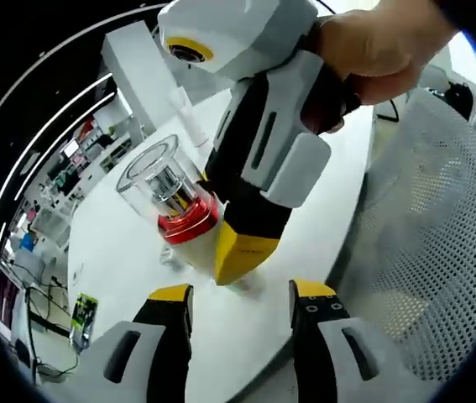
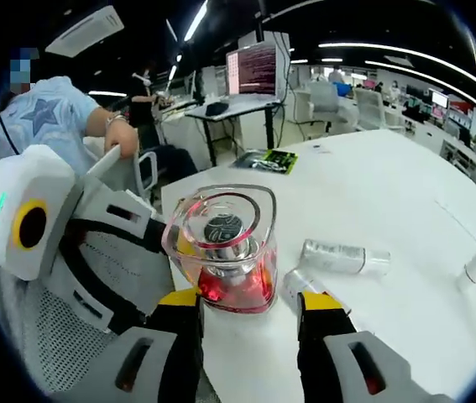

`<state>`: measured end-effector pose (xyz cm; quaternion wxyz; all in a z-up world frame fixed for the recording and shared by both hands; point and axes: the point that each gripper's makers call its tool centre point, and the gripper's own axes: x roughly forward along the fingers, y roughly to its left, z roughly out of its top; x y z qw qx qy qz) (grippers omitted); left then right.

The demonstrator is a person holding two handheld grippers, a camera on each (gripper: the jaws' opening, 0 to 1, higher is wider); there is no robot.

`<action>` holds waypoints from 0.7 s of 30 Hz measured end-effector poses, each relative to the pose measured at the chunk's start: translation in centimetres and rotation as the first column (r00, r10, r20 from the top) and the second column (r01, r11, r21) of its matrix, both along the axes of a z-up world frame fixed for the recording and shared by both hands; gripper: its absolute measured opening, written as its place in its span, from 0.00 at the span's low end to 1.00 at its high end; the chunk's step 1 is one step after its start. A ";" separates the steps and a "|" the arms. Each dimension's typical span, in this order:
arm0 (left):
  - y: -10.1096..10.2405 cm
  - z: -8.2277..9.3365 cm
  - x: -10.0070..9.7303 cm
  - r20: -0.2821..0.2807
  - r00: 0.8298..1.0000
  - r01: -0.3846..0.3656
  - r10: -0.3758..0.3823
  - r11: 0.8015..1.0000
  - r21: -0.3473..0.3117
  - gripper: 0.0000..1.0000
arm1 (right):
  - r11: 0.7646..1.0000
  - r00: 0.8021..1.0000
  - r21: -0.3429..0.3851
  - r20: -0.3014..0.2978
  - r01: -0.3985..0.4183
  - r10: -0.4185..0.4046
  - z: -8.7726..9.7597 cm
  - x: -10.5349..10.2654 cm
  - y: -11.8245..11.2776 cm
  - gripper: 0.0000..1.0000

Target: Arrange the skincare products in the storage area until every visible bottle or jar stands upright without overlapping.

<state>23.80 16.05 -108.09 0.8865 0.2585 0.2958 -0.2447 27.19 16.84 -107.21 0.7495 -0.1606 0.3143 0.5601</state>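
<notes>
In the right gripper view, the right gripper (image 2: 249,304) rises from six o'clock with its yellow-tipped jaws set on either side of a clear bottle (image 2: 223,250), which has a red base, a silver inner pump and a squarish transparent cap. The jaws stand at the bottle's base, close to or touching it; whether they actually pinch it cannot be told here. In the left gripper view that same gripper comes in from twelve o'clock, carried by a person's hand (image 1: 380,46), and its yellow tip presses against the side of the bottle (image 1: 173,204) at the red band, so it appears closed on the bottle, which leans toward ten o'clock.

The left gripper (image 1: 242,304) shows at six o'clock of its own view, jaws spread apart with nothing between them, just below the bottle. In the right gripper view its white and black body lies at eight o'clock, beside the bottle.

Everything sits on a white table (image 2: 389,201). At four o'clock of the bottle, in the right gripper view, a small silver tube (image 2: 342,257) lies on its side, and a second silvery item (image 2: 298,284) lies just beside the right jaw, partly hidden. A white tube (image 1: 189,117) lies on the table at eleven o'clock in the left gripper view. A grey mesh chair back (image 1: 439,243) stands at three o'clock there. A green and black packet (image 2: 264,161) rests at the table's far edge at twelve o'clock.
</notes>
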 end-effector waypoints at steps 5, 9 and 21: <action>0.0 -0.1 0.0 -0.006 1.000 -0.004 0.004 1.000 0.001 0.43 | 0.998 0.998 0.014 0.016 0.053 -0.053 -0.2 -0.2 0.9 0.38; 0.1 -0.4 -0.1 -0.018 1.000 -0.008 0.008 1.000 0.004 0.42 | 0.995 0.995 0.018 0.029 0.098 -0.098 -0.3 0.2 1.1 0.36; 0.2 -0.6 -0.3 -0.027 1.000 -0.001 0.002 1.000 0.009 0.40 | 0.991 0.988 0.024 0.088 0.129 -0.130 -0.6 0.3 0.9 0.27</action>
